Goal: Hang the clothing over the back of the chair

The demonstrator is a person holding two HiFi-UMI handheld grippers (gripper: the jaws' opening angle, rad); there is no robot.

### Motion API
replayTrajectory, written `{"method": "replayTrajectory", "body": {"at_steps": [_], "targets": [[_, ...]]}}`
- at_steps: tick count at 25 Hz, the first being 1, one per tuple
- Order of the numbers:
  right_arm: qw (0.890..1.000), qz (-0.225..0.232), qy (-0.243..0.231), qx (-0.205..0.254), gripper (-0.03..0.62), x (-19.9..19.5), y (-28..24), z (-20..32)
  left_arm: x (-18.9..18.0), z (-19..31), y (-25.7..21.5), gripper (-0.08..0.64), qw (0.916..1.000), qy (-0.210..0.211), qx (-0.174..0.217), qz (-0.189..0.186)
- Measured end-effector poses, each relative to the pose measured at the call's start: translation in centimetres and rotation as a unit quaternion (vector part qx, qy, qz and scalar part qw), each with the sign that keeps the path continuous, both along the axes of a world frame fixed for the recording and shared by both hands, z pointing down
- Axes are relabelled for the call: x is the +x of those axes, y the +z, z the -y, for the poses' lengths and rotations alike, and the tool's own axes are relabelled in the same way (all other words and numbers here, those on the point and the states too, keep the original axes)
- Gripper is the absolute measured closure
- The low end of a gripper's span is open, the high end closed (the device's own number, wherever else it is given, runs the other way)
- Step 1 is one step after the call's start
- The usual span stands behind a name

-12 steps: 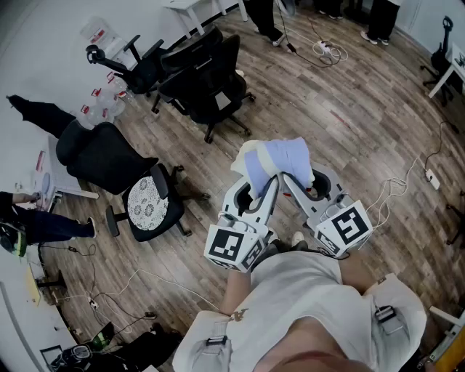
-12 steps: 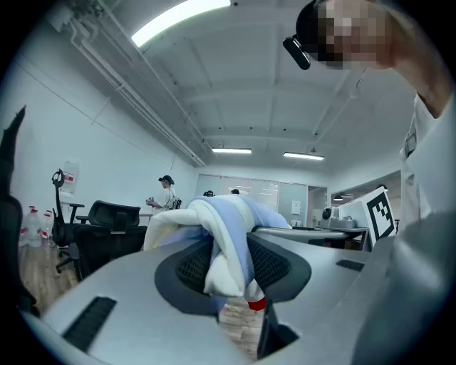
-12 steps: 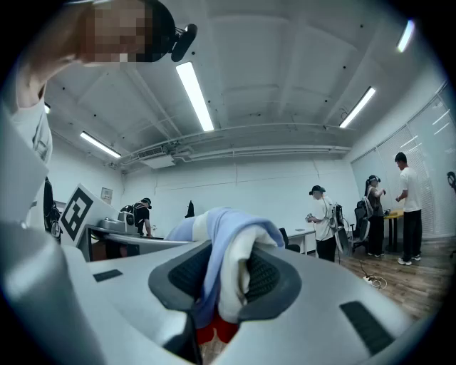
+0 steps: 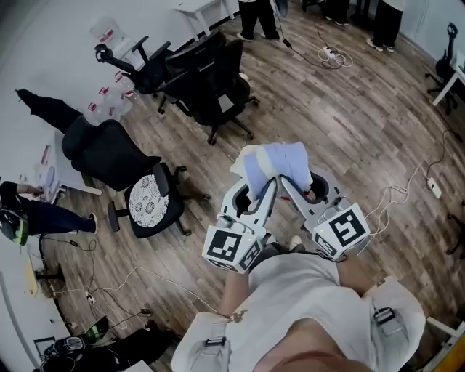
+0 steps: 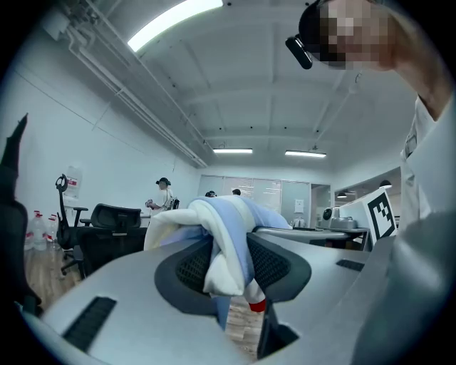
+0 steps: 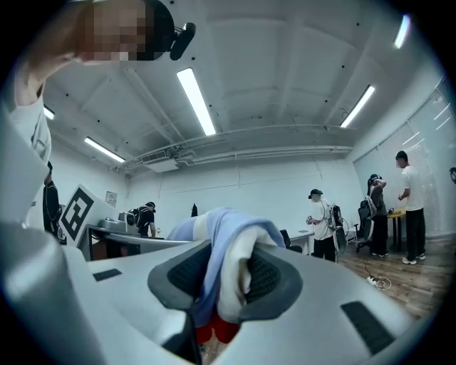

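A light blue and white garment (image 4: 275, 166) is bunched up in front of me, held by both grippers above the wooden floor. My left gripper (image 4: 256, 186) is shut on its left part; the cloth (image 5: 226, 246) is pinched between the dark pads. My right gripper (image 4: 296, 183) is shut on the right part, with folds (image 6: 226, 274) squeezed between its pads. Both grippers point level and side by side. The nearest chair (image 4: 120, 168) is black with a lace-patterned seat cover and stands to my left, well apart from the garment.
Two more black office chairs (image 4: 207, 76) stand farther off. Cables and a power strip (image 4: 434, 187) lie on the floor at right. Several people stand at the far end and at the left edge. A white desk (image 4: 196, 7) is at the top.
The view has shifted slightly, so the chairs sit a little more to the right in the picture. The garment and both grippers stay as they were.
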State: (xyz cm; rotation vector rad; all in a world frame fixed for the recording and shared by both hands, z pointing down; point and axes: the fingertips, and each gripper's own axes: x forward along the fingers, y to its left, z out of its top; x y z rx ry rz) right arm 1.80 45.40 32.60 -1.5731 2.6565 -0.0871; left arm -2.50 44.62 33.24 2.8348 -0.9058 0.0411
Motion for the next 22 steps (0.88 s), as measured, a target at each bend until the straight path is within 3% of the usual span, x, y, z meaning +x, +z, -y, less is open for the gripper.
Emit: {"method": "replayTrajectory", "body": {"at_steps": [11, 22], "targets": [[1.000, -0.006, -0.011, 0.002, 0.468, 0.4, -0.1, 1.8, 0.4, 1.7, 0.0, 0.423, 0.9999, -0.013, 0.001, 0.002], [1.000, -0.010, 0.003, -0.012, 0.468, -1.0, 1.1, 8.2, -0.9, 8.2, 1.2, 0.423, 0.9999, -0.001, -0.013, -0.004]]}}
